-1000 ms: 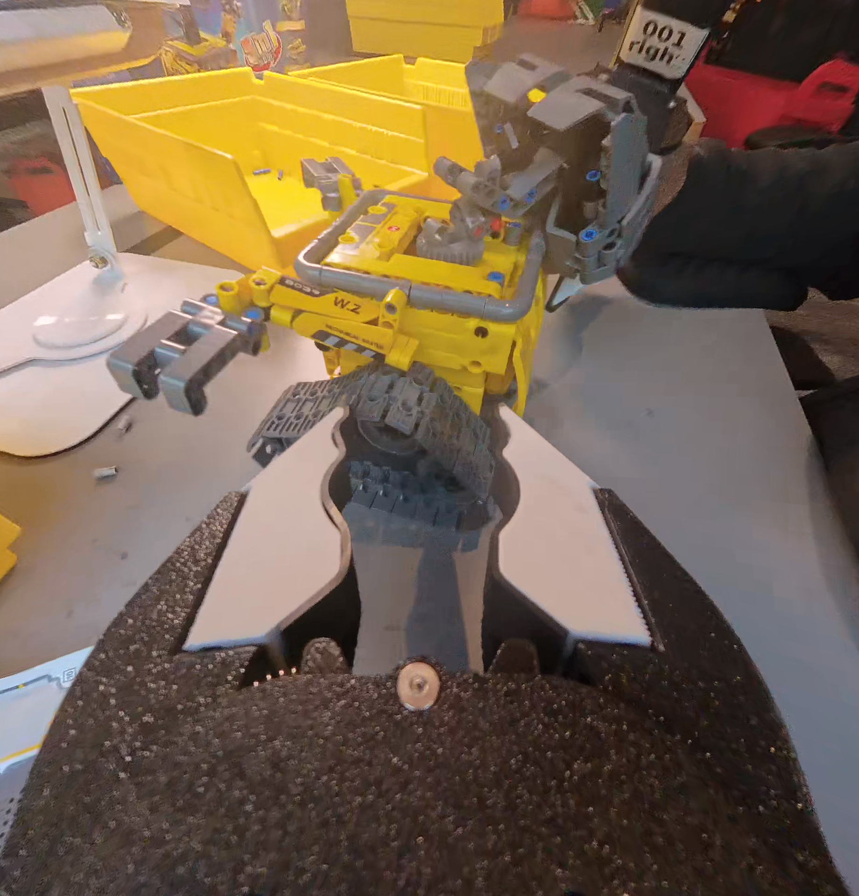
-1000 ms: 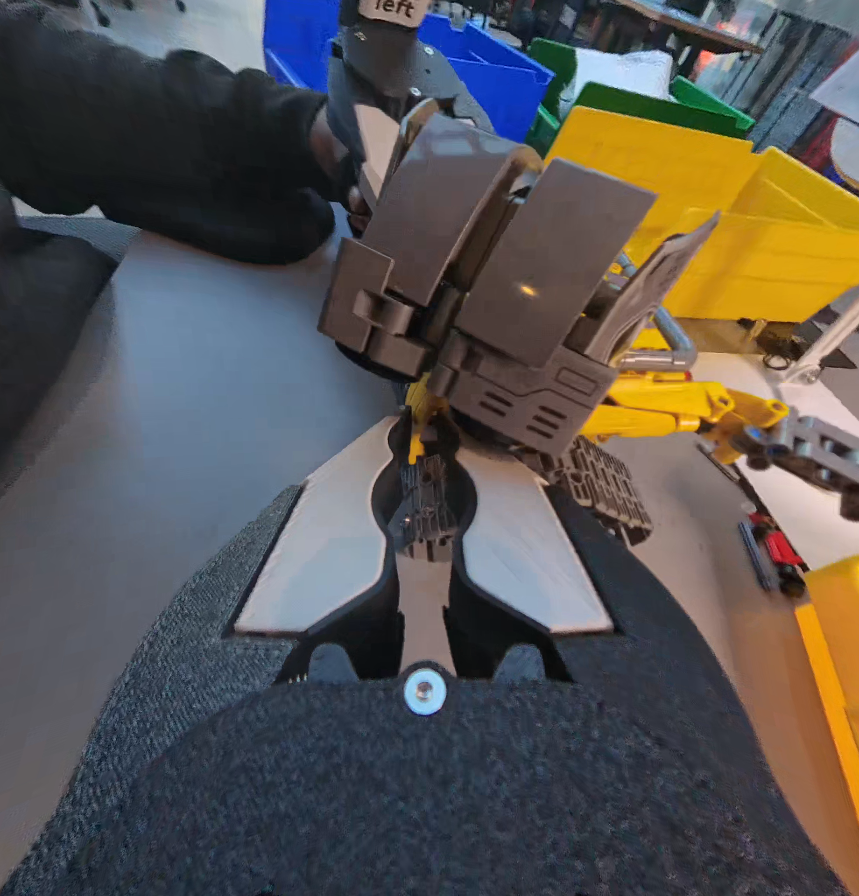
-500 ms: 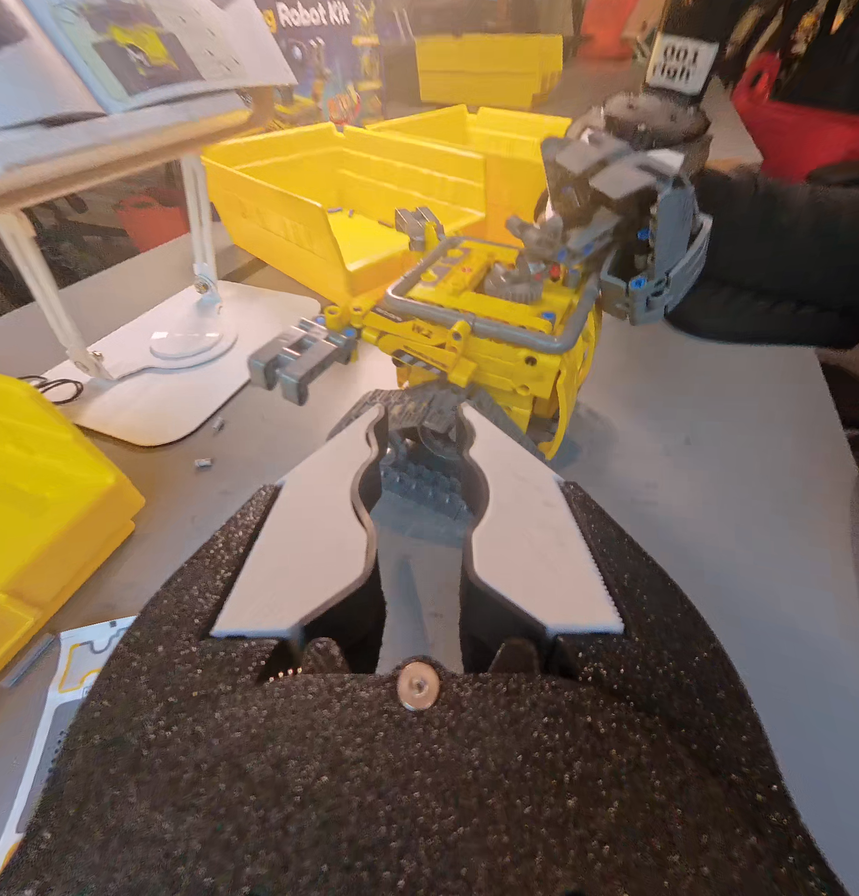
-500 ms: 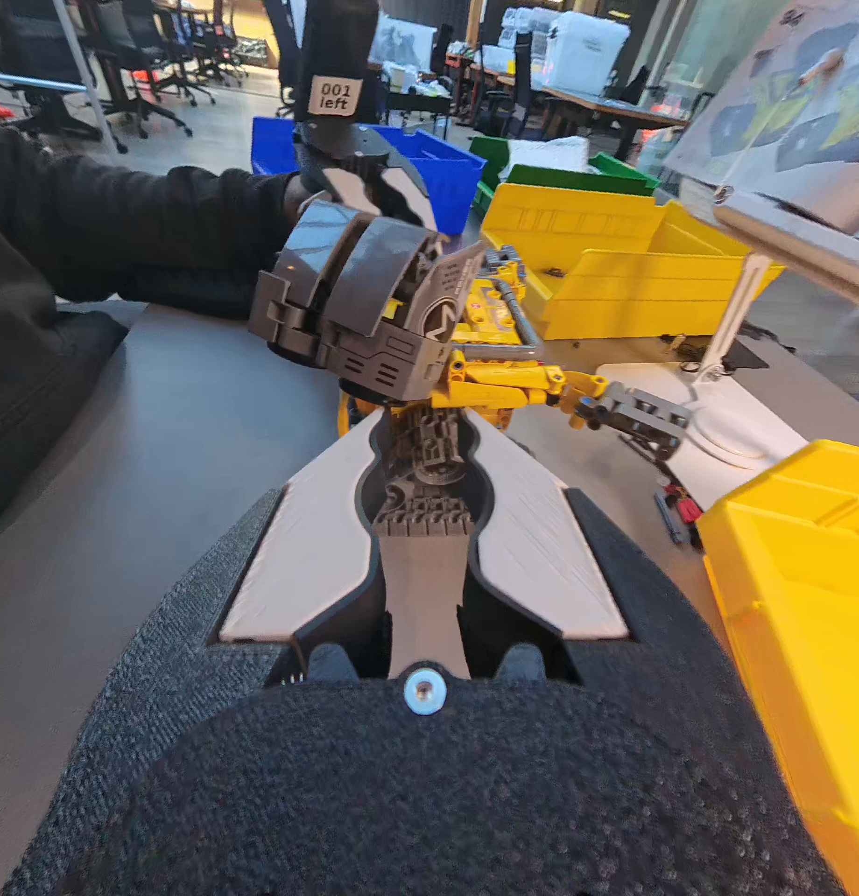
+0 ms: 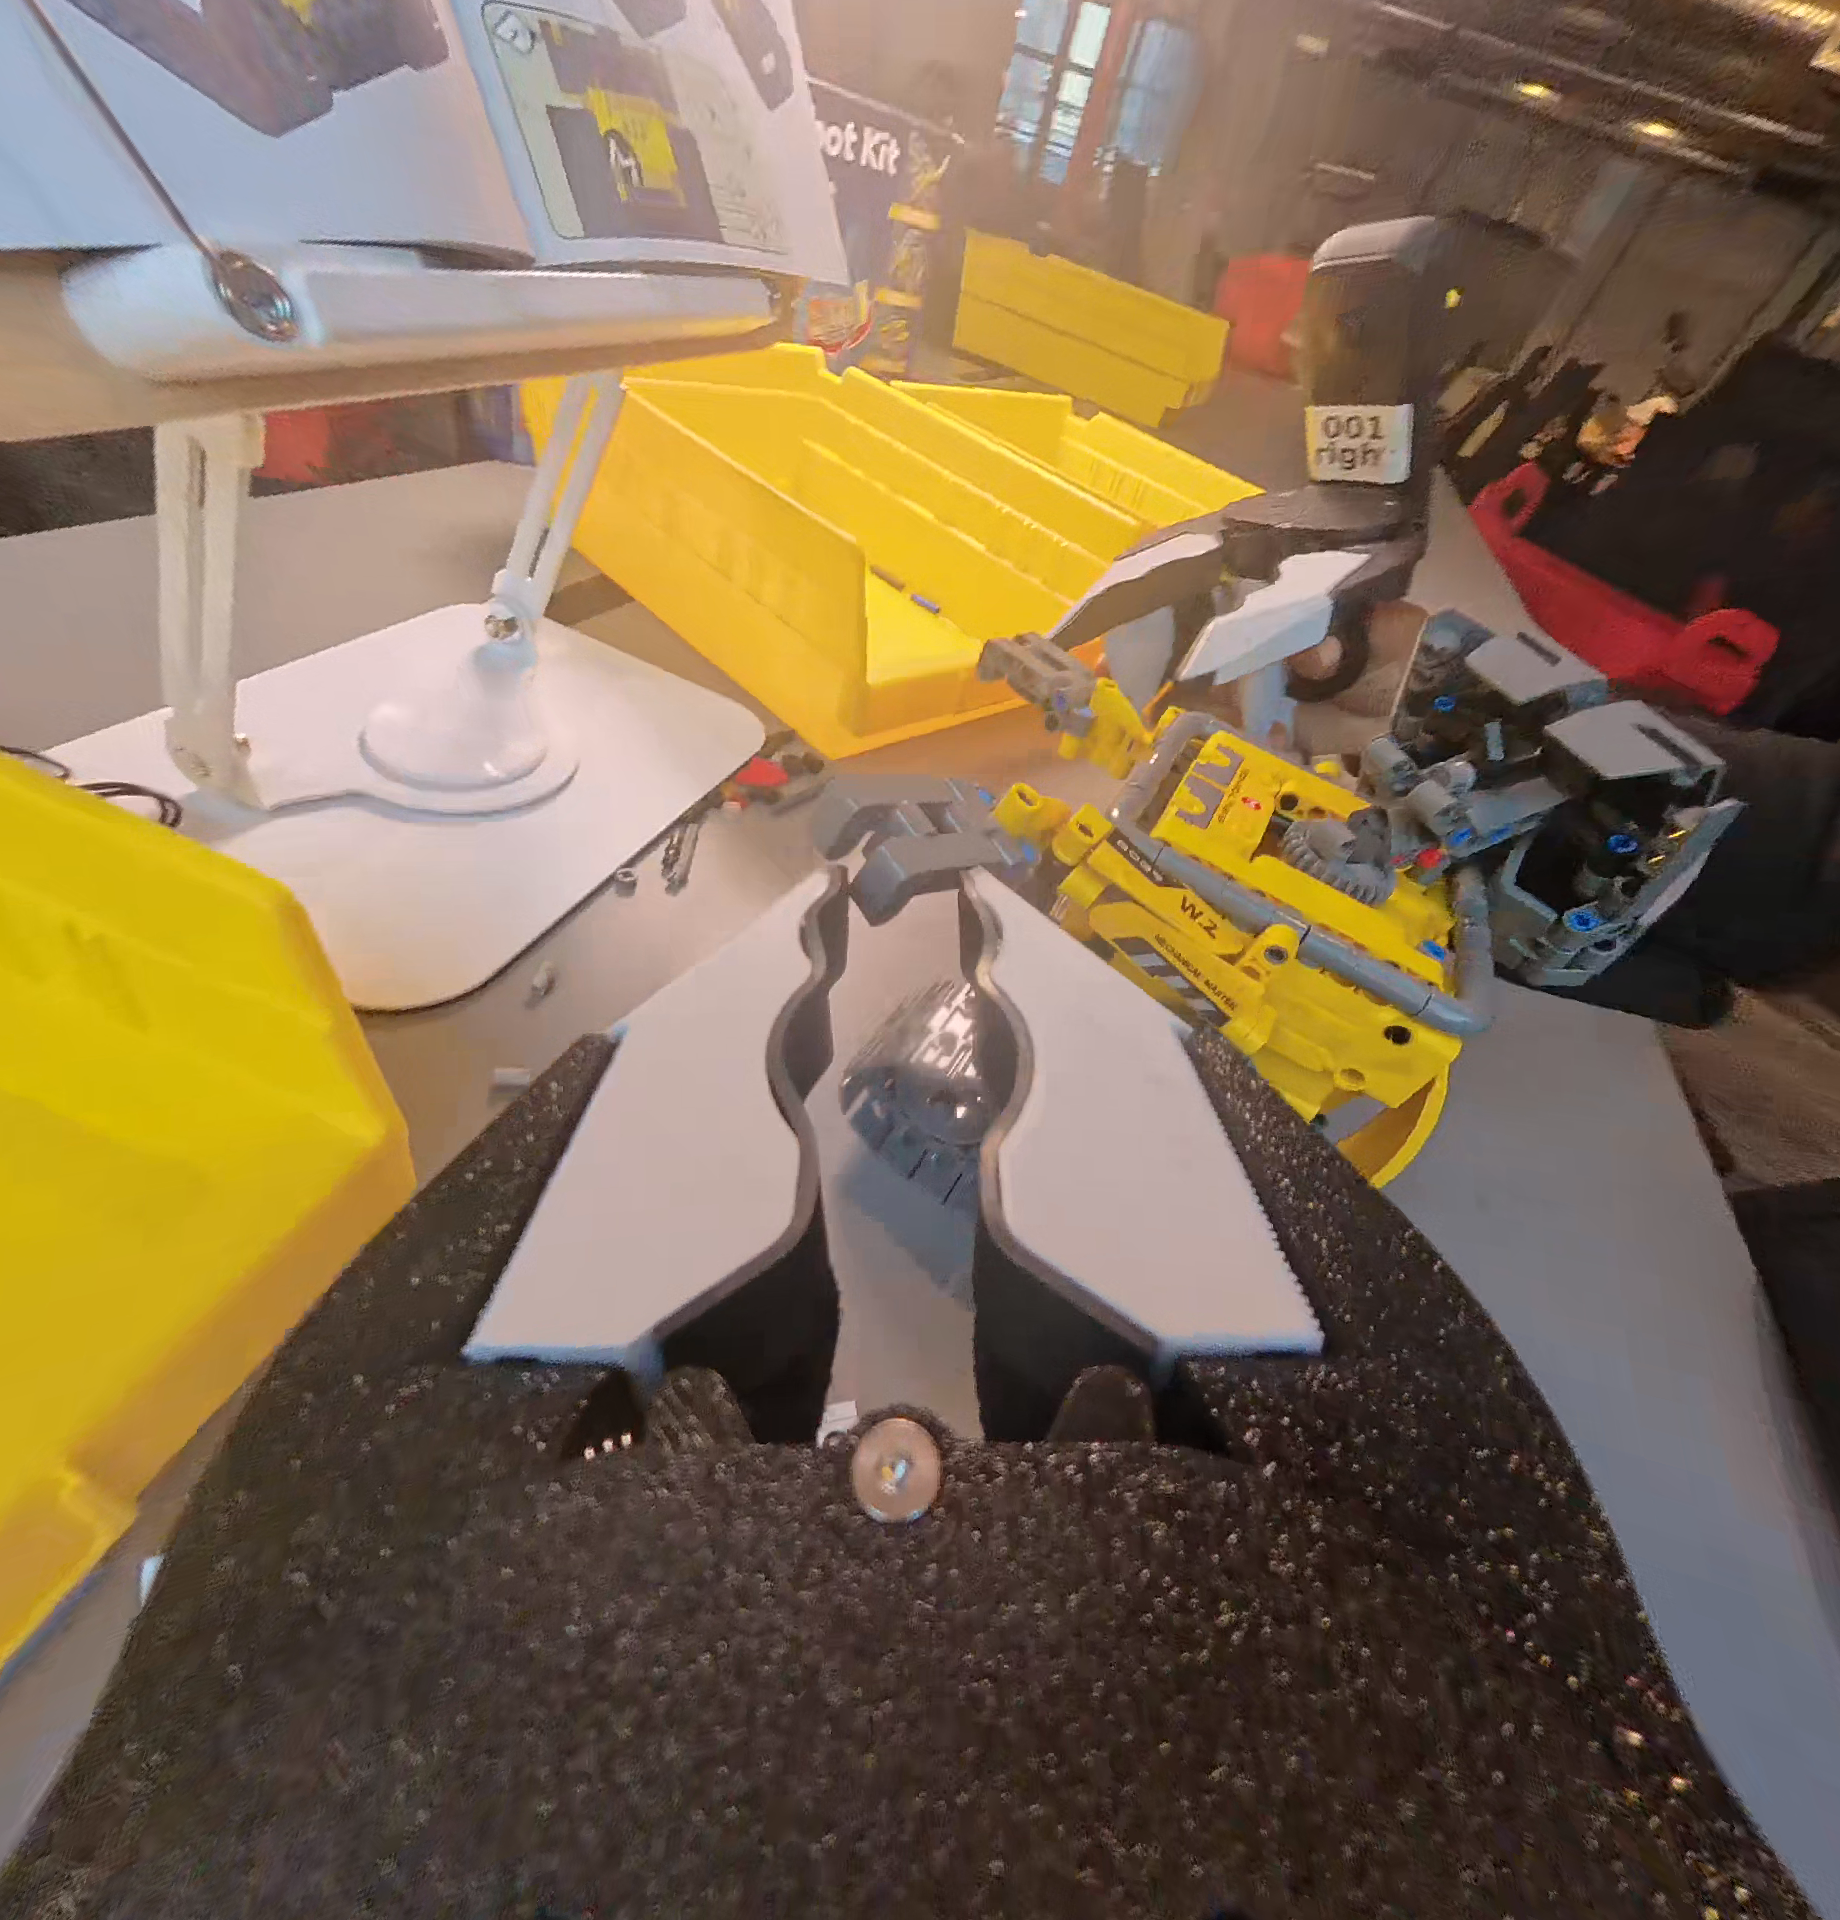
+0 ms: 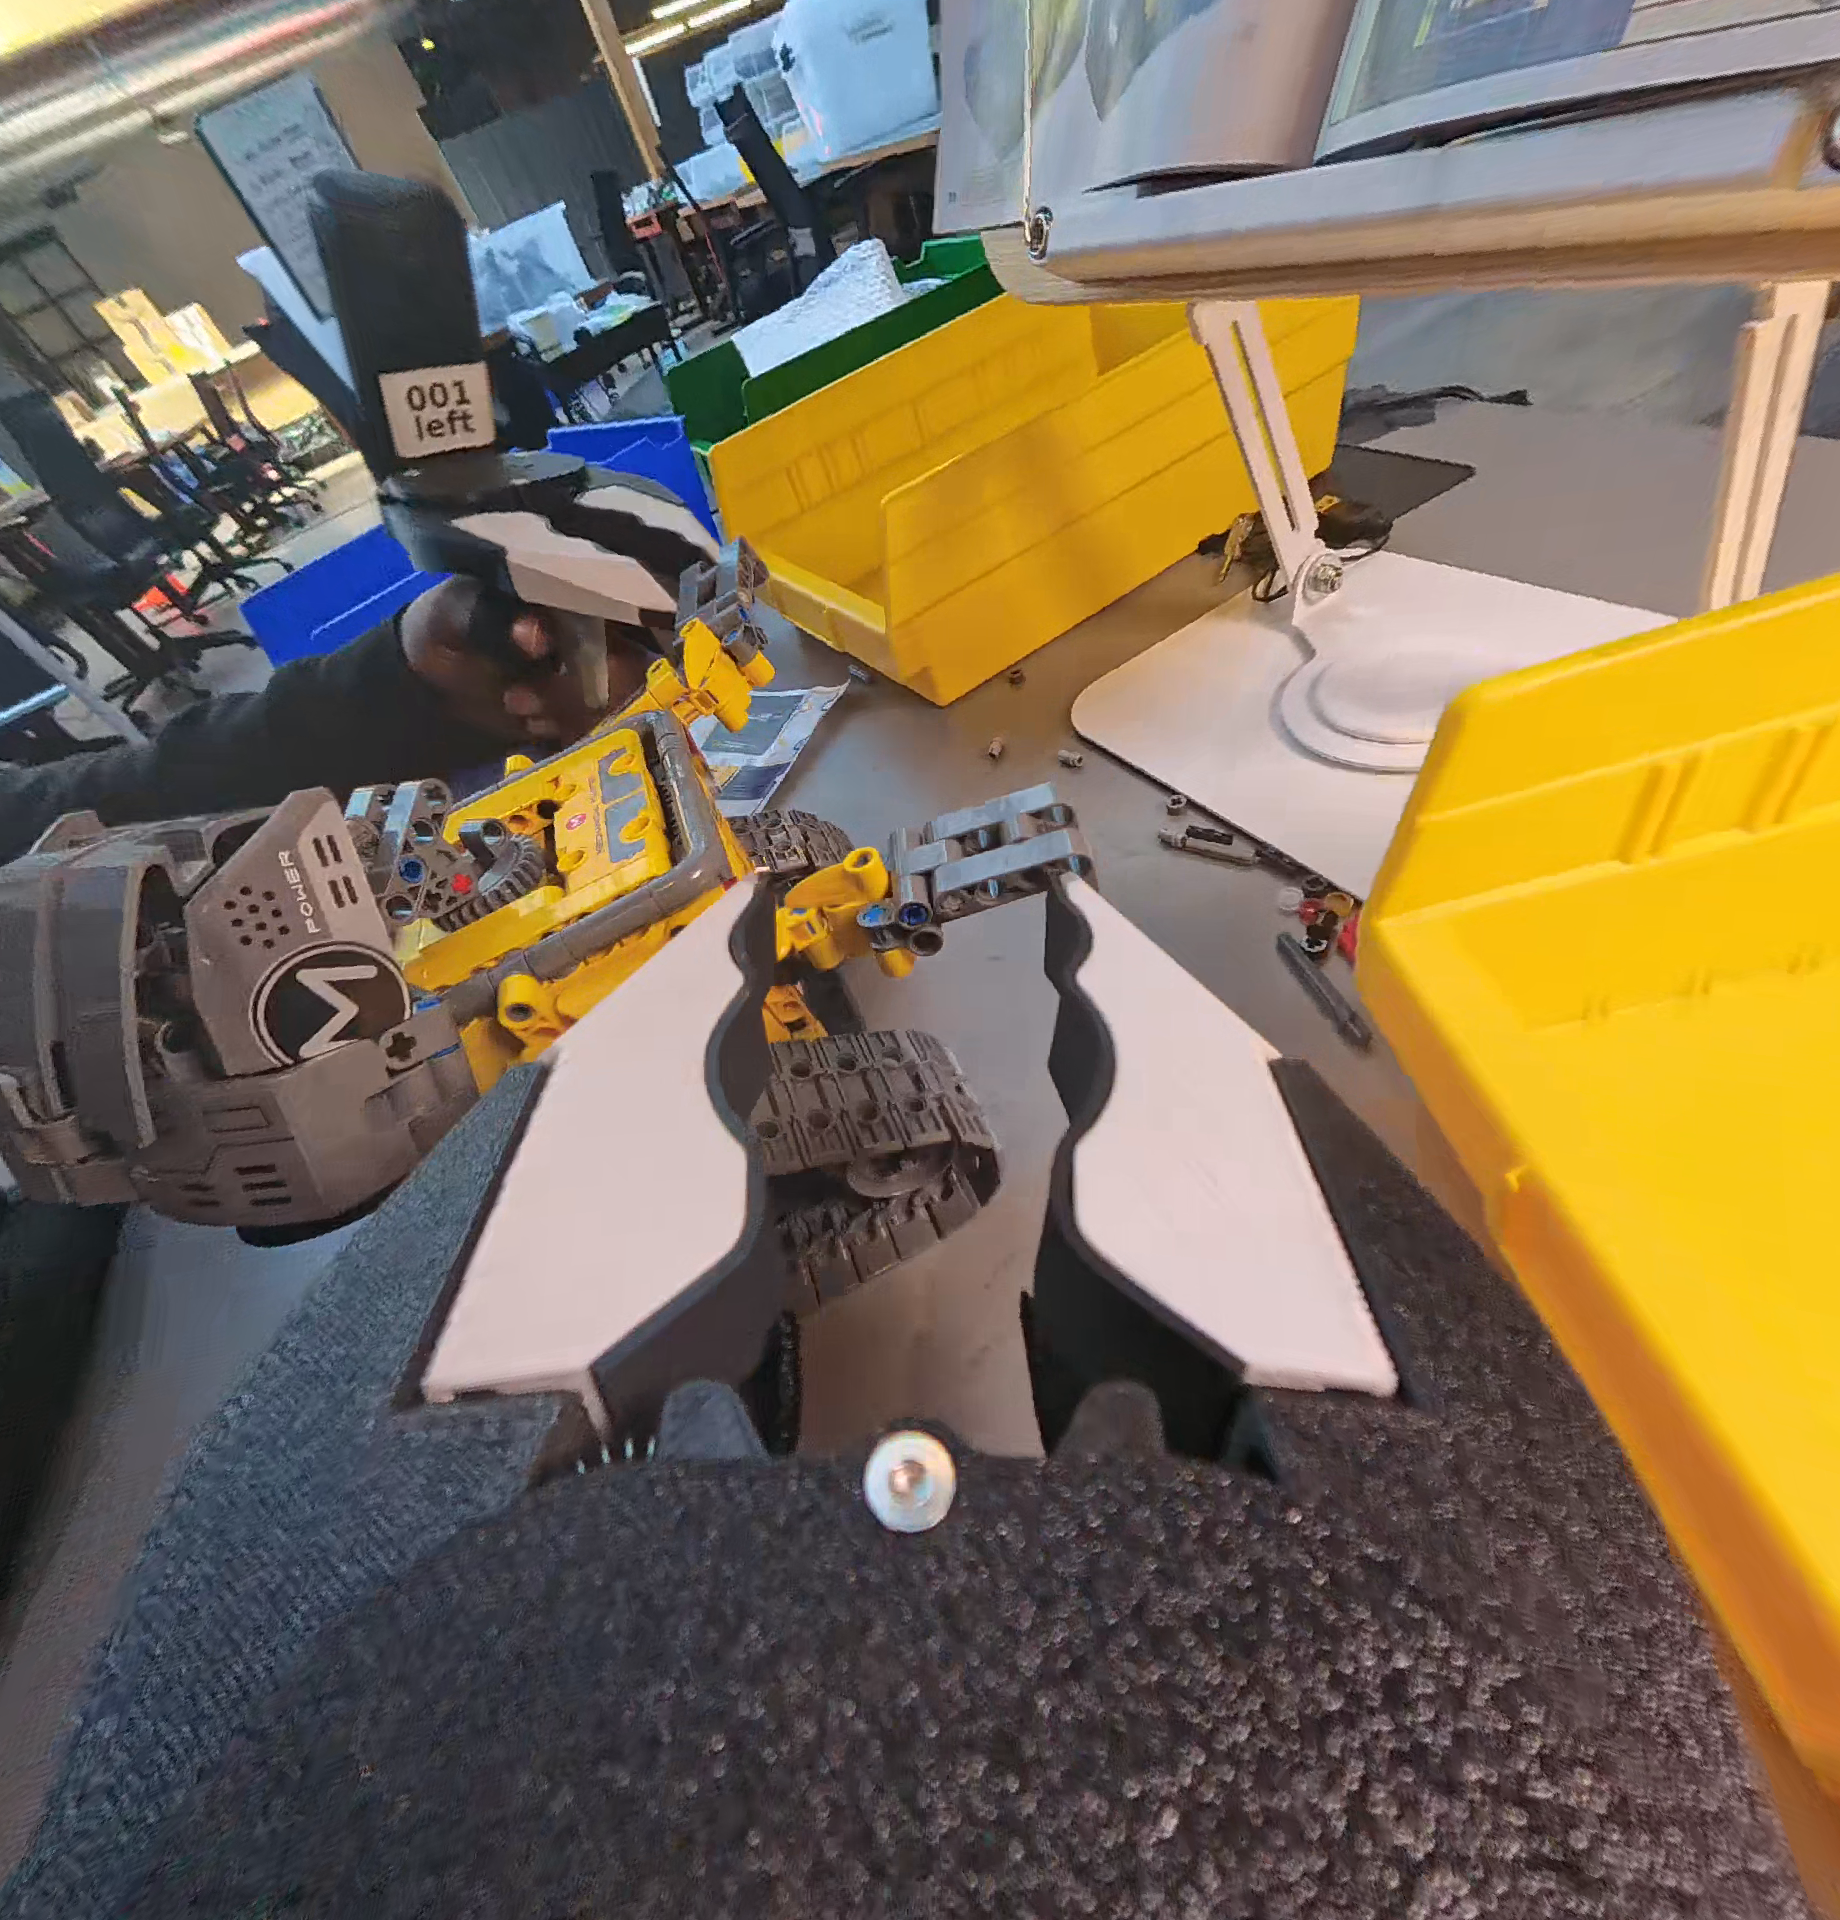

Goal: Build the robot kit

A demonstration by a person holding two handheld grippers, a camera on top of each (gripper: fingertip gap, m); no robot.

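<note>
Beside both parted, empty tongs (image 5: 900,894) (image 6: 900,899) lies a lettered yellow brick robot (image 5: 1269,914).

Bare tabletop (image 5: 1518,1351) lies open right of the brick robot (image 5: 1280,914). Left passage is narrowed by the yellow bin (image 5: 116,1143), the white stand base (image 5: 459,831) and loose small parts (image 5: 677,852).

A workshop or lab with office space behind; a grey worktable (image 6: 1581,488) carries yellow parts bins (image 5: 895,540), with blue (image 6: 625,468) and green bins (image 6: 791,364) farther back; a white stand (image 5: 459,665) holds an open instruction booklet (image 5: 376,114); small loose parts (image 6: 1207,842) lie scattered on the tabletop; rolling office chairs (image 6: 168,457) and more long tables with clear storage boxes (image 6: 854,73) fill the background.
</note>
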